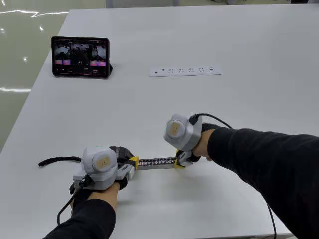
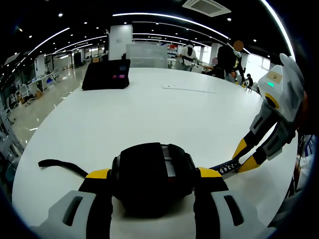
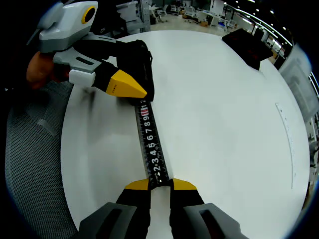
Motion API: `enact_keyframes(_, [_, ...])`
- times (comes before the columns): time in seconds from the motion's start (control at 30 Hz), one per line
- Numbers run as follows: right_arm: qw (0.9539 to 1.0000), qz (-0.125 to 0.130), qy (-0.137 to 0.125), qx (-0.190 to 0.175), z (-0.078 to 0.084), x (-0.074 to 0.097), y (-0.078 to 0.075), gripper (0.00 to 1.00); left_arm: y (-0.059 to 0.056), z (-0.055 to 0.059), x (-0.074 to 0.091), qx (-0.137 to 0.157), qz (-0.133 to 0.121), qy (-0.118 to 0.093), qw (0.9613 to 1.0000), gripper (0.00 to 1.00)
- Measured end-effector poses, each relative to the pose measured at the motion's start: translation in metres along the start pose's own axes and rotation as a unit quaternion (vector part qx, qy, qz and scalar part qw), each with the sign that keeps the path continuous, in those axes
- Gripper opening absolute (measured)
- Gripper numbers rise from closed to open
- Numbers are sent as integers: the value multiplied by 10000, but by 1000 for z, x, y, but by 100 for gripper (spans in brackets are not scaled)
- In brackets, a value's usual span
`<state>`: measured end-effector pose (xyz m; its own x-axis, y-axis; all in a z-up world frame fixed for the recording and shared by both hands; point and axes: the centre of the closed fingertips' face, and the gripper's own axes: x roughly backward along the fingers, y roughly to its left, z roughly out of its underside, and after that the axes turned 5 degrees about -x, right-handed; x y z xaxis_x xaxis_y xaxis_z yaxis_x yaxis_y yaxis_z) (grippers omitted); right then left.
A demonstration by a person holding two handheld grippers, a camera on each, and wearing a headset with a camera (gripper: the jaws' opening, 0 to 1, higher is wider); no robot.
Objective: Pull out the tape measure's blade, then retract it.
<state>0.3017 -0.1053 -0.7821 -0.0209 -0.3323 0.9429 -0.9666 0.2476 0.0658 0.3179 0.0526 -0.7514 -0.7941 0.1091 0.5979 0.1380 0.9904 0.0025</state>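
White bench [image 1: 224,40], lower part of head view: tape measure [image 1: 121,152] case being clamped by left claw [image 2: 152,174], likely as anchor against pull. Blade [image 3: 151,144] tip being pinched shut in right claw [image 3: 160,185], lower centre of right gripper view. Short length being stretched flat between both claws, probably so blade is running straight.

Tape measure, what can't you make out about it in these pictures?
- End hook of the blade: right gripper view, hidden between the tips of the right gripper.
- Sides of the tape measure case: left gripper view, covered by the left gripper.
- Numbers on the blade: head view, too small to read.
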Motion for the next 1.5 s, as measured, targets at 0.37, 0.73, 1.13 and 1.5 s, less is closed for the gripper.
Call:
enact_keyframes(0.37, [10000,-4,-35,-16,-4,-1,0,10,0,0,0,-2,24,-67,10000,63])
enact_keyframes(0.73, [10000,9,-72,-41,-6,-3,0,10,0,-2,0,41,56,-237,9997,63])
enact_keyframes(1.13, [9999,2,-105,-22,-10,-4,1,10,0,-1,1,41,186,-218,9996,62])
enact_keyframes(1.5, [9999,-6,-155,-43,-14,-6,3,10,0,-1,1,68,174,-196,9996,62])
